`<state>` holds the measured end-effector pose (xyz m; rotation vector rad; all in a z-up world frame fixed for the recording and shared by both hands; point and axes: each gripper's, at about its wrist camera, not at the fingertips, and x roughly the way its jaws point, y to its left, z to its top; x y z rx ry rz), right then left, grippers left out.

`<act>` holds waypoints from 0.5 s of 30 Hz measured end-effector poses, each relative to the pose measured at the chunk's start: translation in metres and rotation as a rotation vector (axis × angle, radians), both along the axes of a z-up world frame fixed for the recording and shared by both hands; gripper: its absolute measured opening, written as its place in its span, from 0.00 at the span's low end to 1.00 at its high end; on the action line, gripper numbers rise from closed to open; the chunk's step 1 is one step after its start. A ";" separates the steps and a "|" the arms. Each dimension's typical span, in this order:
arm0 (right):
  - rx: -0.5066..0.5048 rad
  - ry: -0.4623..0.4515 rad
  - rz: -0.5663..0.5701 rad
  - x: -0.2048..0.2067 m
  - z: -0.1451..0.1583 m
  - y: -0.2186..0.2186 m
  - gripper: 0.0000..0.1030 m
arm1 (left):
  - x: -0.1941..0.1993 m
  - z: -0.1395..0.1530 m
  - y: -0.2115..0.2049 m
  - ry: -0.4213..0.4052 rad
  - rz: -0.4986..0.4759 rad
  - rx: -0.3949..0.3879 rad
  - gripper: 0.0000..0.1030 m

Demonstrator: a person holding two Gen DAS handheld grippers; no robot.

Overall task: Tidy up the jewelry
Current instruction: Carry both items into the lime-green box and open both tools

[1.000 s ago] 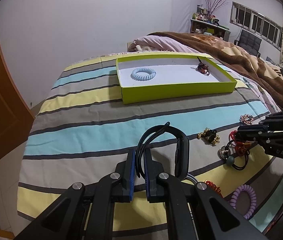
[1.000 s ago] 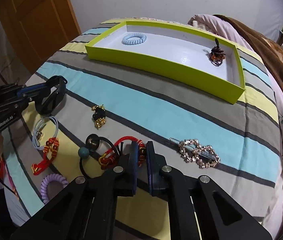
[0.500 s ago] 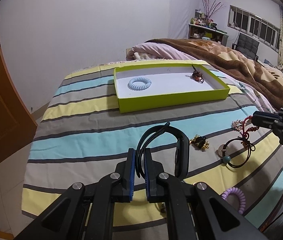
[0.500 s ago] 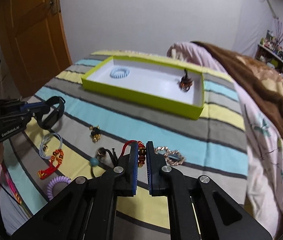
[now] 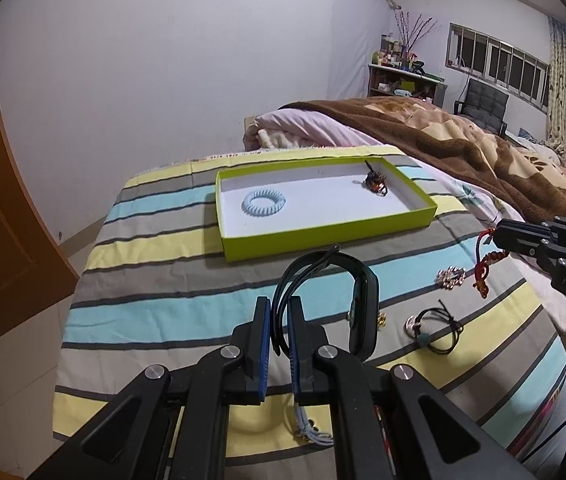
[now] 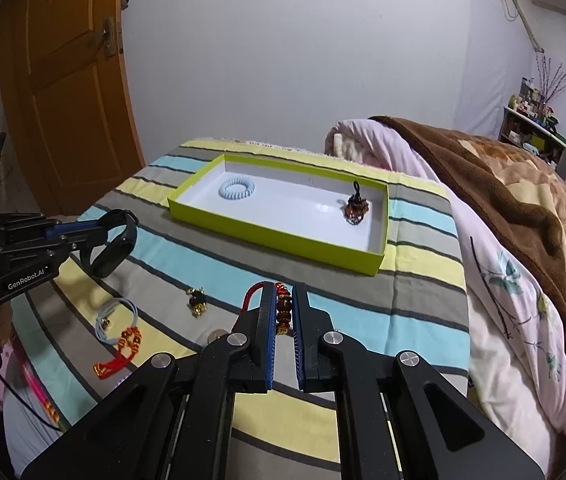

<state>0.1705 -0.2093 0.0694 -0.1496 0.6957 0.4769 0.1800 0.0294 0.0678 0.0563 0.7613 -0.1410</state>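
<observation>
The left gripper point(image 5: 280, 316) pinches a black wristband point(image 5: 363, 312) and the right gripper point(image 6: 283, 312) pinches a red beaded bracelet point(image 6: 283, 310), both lifted higher off the striped bed point(image 5: 155, 280) than a second ago. Ahead, bare stripes separate them from the green tray point(image 6: 267, 234), holding a blue coil tie point(image 6: 237, 189) left and a beaded charm point(image 6: 357, 204) right.

Black wristband point(image 5: 363, 308), looped, pinched at its strap, hanging above the striped bedspread. Red cord bracelet point(image 6: 283, 310) with amber beads, clamped and dangling too. Lime-green tray point(image 5: 323, 240) up at 12 o'clock, holding pale blue coil tie point(image 5: 264, 202) and beaded charm point(image 5: 375, 181).
</observation>
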 end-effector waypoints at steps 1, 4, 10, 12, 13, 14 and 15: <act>0.003 -0.004 0.000 0.001 0.002 0.000 0.07 | 0.001 0.002 -0.001 -0.003 -0.002 0.000 0.07; 0.009 -0.011 0.002 0.003 0.006 0.001 0.07 | 0.006 0.005 -0.005 -0.007 -0.007 -0.004 0.07; 0.025 -0.011 0.005 0.015 0.010 0.003 0.07 | 0.021 0.006 -0.010 -0.002 -0.013 -0.002 0.07; 0.029 -0.008 0.004 0.021 0.010 0.003 0.07 | 0.029 0.007 -0.011 0.000 -0.013 0.004 0.07; 0.032 -0.005 0.004 0.026 0.010 0.004 0.07 | 0.034 0.007 -0.011 0.002 -0.013 0.006 0.07; 0.034 -0.002 0.004 0.030 0.010 0.004 0.07 | 0.037 0.007 -0.011 0.003 -0.012 0.007 0.07; 0.035 0.000 0.002 0.034 0.010 0.005 0.07 | 0.043 0.007 -0.011 0.005 -0.012 0.010 0.07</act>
